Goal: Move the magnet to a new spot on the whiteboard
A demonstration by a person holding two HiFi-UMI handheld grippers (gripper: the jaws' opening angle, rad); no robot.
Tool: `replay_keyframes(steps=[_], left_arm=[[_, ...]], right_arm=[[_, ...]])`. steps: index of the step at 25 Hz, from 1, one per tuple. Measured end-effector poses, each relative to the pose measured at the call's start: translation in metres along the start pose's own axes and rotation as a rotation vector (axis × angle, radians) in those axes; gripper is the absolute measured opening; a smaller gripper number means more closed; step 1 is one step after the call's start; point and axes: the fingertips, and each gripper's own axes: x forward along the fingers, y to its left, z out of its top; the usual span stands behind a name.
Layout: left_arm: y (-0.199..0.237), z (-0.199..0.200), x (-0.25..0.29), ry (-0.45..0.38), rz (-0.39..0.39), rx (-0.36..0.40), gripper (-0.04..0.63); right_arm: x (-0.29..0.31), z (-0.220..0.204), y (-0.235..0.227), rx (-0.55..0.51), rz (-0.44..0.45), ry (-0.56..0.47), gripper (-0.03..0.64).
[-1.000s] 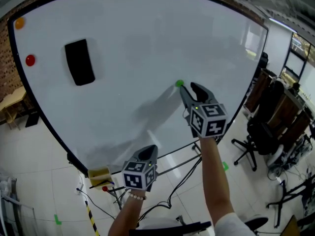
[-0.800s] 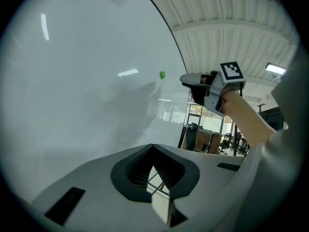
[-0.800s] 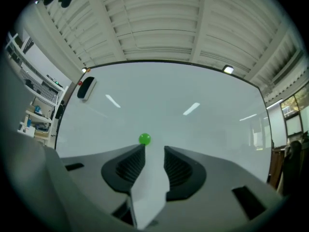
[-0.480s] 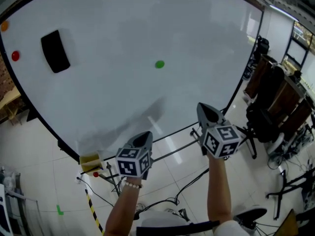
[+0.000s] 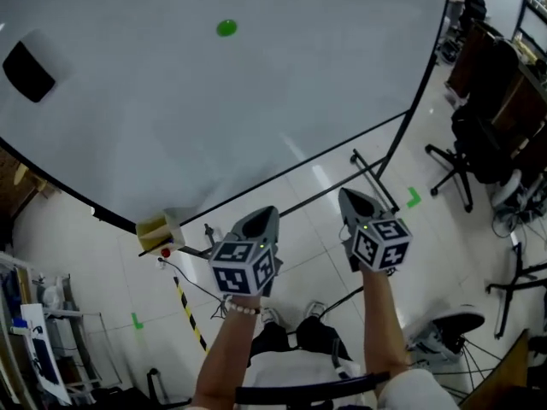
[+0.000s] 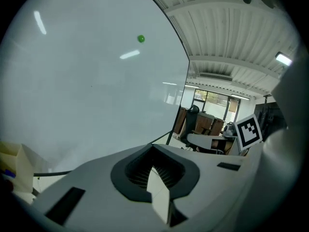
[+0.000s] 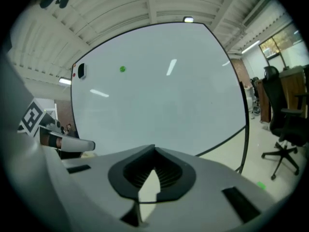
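The green magnet sits high on the whiteboard, well apart from both grippers, up and ahead of them (it is round, so no long axis matters). The left gripper and right gripper hang low, side by side above the floor. Both pairs of jaws are closed together on nothing. The left looks slightly nearer the magnet.

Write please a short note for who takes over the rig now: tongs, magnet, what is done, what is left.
Left tongs: shut, empty.
Right tongs: shut, empty.
Both are held low, away from the whiteboard.
Green magnet: sticks high on the board, nothing touches it.
Done, it seems: magnet placed and released.
Left: probably nothing; confirm the spot.
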Motion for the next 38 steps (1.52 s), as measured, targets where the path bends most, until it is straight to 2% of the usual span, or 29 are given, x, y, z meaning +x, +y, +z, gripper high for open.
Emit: replay_keyframes(steps=[5,10,14,18,22,27,32,38], left_arm=[[-0.001,-0.042,0.000,0.062,-0.006,-0.009,-0.002],[0.011,-0.088,-0.019,0.103,-0.025,-0.030,-0.003],[0.021,-0.107,-0.065,0.101,-0.056,-0.028,-0.003],[0.037,-0.126,-0.139,0.075,-0.096,0.004,-0.002],[0.046,-0.135,-0.204,0.053,-0.153,0.009,-0.003],[0.038,-0.148,-0.263,0.044,-0.211,-0.019,-0.003],[0.018,-0.149,-0.294,0.009,-0.241,-0.029,-0.002],[-0.014,-0.146,-0.318,-0.025,-0.225,-0.014,-0.002]], right_arm=[[-0.003,-0.069,0.013,0.064,0.034,0.074,0.003],[-0.010,-0.118,0.048,0.114,0.060,0.094,0.003],[-0.030,-0.143,0.104,0.104,0.065,0.099,0.003],[-0.068,-0.169,0.180,0.066,0.030,0.106,0.003],[-0.111,-0.179,0.241,-0.011,-0.049,0.121,0.004],[-0.161,-0.181,0.289,-0.037,-0.110,0.126,0.003],[-0.196,-0.172,0.313,-0.068,-0.121,0.103,0.003],[-0.237,-0.164,0.317,-0.044,-0.108,0.058,0.003]])
